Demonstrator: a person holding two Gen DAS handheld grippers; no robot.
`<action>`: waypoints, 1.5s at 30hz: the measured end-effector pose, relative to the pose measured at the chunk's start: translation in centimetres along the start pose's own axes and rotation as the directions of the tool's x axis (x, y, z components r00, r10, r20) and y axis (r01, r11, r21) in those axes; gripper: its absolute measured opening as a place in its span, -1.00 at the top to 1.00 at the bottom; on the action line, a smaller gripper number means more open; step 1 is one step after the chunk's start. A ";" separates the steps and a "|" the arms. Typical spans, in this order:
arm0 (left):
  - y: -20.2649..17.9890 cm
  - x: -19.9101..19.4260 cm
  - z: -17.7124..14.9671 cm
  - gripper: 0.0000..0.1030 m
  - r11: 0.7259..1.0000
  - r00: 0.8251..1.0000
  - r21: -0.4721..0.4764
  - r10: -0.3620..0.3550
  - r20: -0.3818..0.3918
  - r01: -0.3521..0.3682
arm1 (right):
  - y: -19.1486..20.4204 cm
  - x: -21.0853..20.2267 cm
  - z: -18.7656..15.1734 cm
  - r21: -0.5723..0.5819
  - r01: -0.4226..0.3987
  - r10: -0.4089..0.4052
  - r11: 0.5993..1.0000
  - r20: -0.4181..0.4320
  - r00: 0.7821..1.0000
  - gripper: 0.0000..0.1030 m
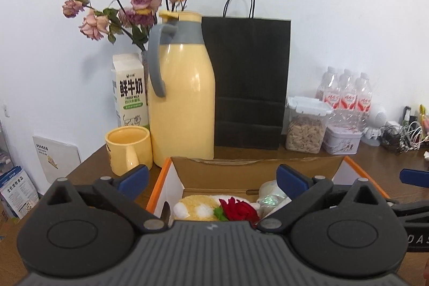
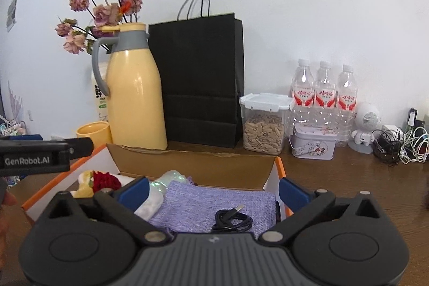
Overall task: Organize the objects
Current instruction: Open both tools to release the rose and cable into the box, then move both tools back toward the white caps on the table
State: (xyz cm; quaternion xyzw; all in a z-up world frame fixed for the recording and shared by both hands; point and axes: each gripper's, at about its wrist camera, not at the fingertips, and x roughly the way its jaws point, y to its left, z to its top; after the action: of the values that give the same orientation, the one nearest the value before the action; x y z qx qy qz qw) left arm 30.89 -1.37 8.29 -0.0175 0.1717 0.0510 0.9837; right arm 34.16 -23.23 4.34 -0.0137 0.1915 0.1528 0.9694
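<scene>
Both grippers hang wide open over the box [image 2: 278,165], holding nothing. Below the left gripper [image 1: 214,182] lie a rose [image 1: 240,211] and a yellow plush [image 1: 195,207]; a white bundle [image 1: 270,195] sits by its right finger. Under the right gripper [image 2: 213,190] a cable [image 2: 232,221] is coiled on a purple pouch [image 2: 203,201]. Beyond the box on the bench [image 2: 375,184] stand a thermos [image 1: 181,90], a mug [image 1: 128,149] and a black bag [image 1: 249,82] — further right, a seed jar [image 2: 264,123], a tin [image 2: 312,145] and bottles [image 2: 324,87].
</scene>
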 end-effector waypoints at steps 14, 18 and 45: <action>1.7 -6.2 -0.8 -1.00 0.998 0.998 0.026 -0.064 -0.009 0.064 | 1.5 -7.9 -0.6 -0.046 -0.035 0.038 0.998 0.051 0.998 -1.00; 2.5 -7.4 -1.7 -1.00 0.998 0.998 0.042 -0.051 -0.035 0.052 | 1.7 -9.1 -2.2 -0.055 -0.033 0.034 0.998 0.004 0.999 -1.00; 6.6 -10.7 -10.8 -1.00 0.999 0.954 0.002 -0.030 -0.299 0.032 | 5.2 -10.8 -12.2 -0.054 -0.162 0.137 0.985 -0.312 0.940 -0.15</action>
State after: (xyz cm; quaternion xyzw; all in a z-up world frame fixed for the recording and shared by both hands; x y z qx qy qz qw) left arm 16.58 3.61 1.68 -0.0244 0.3182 0.0318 0.9472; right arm 18.62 -22.44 -2.77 -0.0612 0.3343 0.2294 0.9121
